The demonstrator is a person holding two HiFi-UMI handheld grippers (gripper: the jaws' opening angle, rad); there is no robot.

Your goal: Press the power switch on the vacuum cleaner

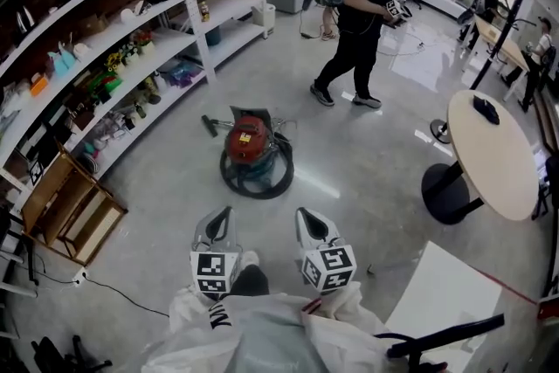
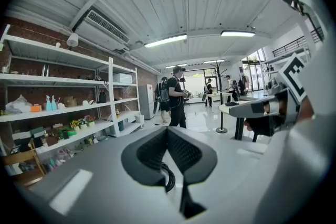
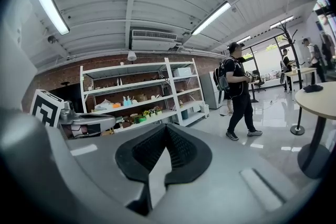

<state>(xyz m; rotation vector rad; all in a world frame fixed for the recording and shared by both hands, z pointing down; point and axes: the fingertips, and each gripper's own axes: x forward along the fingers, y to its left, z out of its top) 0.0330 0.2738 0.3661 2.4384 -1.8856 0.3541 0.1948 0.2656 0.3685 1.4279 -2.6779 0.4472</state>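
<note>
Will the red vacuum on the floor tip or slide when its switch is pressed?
The squat red drum-shaped vacuum cleaner sits low and wide, so it probably won't tip under a downward press. On the glossy grey floor it might slide if pushed sideways. Its dark hose, coiled around it, looks floppy.

Left gripper (image 1: 222, 223) and right gripper (image 1: 307, 224) are level, side by side and slightly apart, both pointing forward. Both jaw pairs are closed tip-to-tip with nothing between.

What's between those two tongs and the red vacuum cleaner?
Only bare floor, then the black hose coiled round the vacuum cleaner; the head view shows it.
</note>
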